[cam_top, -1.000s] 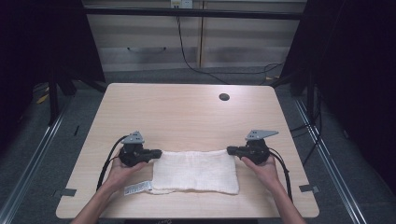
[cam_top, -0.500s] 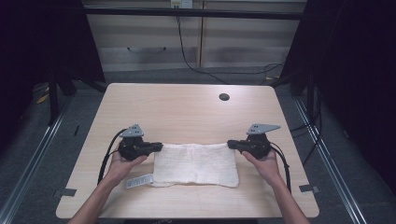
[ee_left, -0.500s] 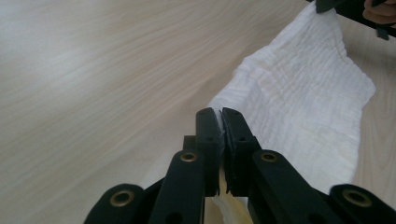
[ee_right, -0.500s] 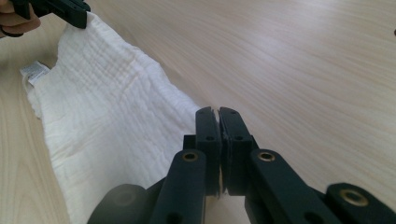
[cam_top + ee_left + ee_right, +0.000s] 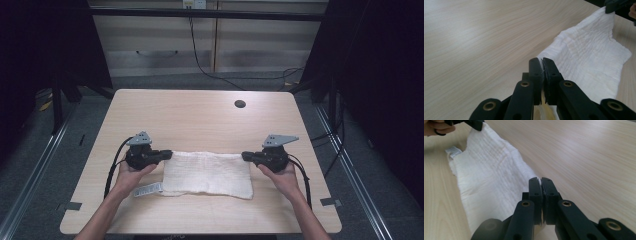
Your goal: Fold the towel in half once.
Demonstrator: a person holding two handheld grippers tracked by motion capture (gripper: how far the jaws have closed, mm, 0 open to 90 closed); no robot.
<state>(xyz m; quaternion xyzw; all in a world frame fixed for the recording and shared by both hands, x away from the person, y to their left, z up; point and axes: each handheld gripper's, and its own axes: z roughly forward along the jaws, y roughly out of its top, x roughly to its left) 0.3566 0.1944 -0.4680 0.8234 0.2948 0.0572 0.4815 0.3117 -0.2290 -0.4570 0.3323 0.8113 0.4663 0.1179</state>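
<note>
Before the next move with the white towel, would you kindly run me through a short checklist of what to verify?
1. Left tool shut on the towel's far left corner: ok.
2. Right tool shut on the far right corner: ok.
3. Far edge stretched between the tools: ok, slight sag.
4. Near edge lies flat on the table: ok.
5. Label free of the left hand: cannot tell.
6. Table beyond the towel clear apart from the cable hole: ok.

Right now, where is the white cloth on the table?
In the high view the white cloth lies near the table's front edge, stretched between the left claw and right claw.
</note>
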